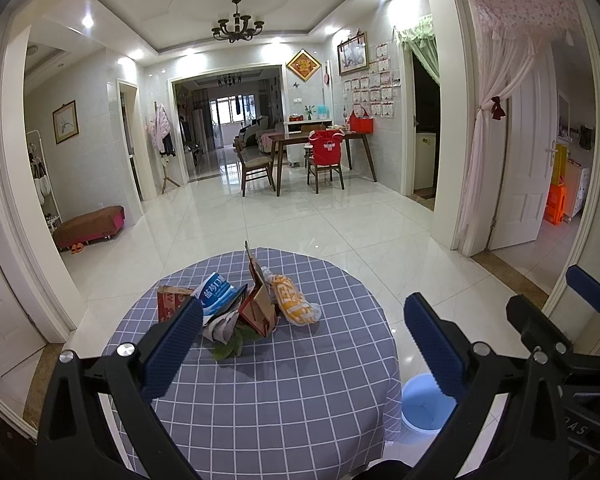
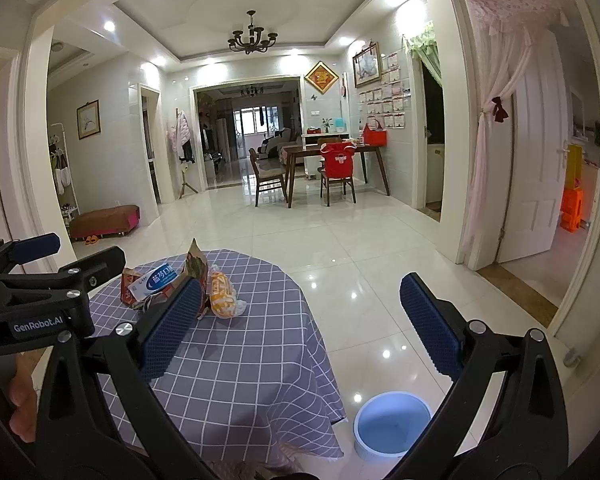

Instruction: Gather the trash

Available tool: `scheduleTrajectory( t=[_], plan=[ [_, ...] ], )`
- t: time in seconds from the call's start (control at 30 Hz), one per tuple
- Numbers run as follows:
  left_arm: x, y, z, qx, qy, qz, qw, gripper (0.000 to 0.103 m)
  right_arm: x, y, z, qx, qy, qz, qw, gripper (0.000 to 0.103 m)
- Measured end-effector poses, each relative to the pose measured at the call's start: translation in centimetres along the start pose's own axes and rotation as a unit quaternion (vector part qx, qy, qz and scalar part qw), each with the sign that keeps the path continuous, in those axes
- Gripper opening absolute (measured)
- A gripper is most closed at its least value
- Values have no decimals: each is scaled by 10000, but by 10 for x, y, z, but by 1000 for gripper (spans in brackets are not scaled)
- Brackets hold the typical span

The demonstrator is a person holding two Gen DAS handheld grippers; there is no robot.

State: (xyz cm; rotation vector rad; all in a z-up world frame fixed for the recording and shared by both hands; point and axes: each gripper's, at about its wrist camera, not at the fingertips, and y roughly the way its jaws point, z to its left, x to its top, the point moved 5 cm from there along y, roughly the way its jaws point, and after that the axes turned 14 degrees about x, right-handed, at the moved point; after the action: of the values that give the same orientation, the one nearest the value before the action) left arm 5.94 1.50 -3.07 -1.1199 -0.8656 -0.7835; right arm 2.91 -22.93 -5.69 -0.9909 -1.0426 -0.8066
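Note:
A pile of trash sits on the round table with the grey checked cloth (image 1: 260, 400): a red carton (image 1: 171, 302), a blue and white box (image 1: 216, 294), a brown folded carton (image 1: 258, 308), an orange and white wrapper (image 1: 294, 300), crumpled paper and green leaves (image 1: 230, 348). The pile also shows in the right wrist view, with the wrapper (image 2: 222, 294) and blue box (image 2: 156, 280). My left gripper (image 1: 304, 344) is open and empty, above the table short of the pile. My right gripper (image 2: 300, 324) is open and empty, over the table's right edge. A light blue bin (image 2: 390, 424) stands on the floor right of the table.
The bin also shows in the left wrist view (image 1: 426, 404). The right gripper's body (image 1: 560, 336) is at the right of the left wrist view; the left one (image 2: 40, 280) is at the left of the right wrist view. White tiled floor (image 2: 340, 240), a dining table and chairs (image 2: 324, 168) lie beyond.

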Motion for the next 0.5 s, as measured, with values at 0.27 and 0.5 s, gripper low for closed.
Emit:
scheduleTrajectory(
  t=[0.27,0.5],
  plan=[
    [0,2,2,-9,-8,21,10000,99,0,5,0,92,61,20,9999,97],
    [-1,6,6,-15,-22,60,10000,99,1,9,3,152,44,10,9999,97]
  ],
)
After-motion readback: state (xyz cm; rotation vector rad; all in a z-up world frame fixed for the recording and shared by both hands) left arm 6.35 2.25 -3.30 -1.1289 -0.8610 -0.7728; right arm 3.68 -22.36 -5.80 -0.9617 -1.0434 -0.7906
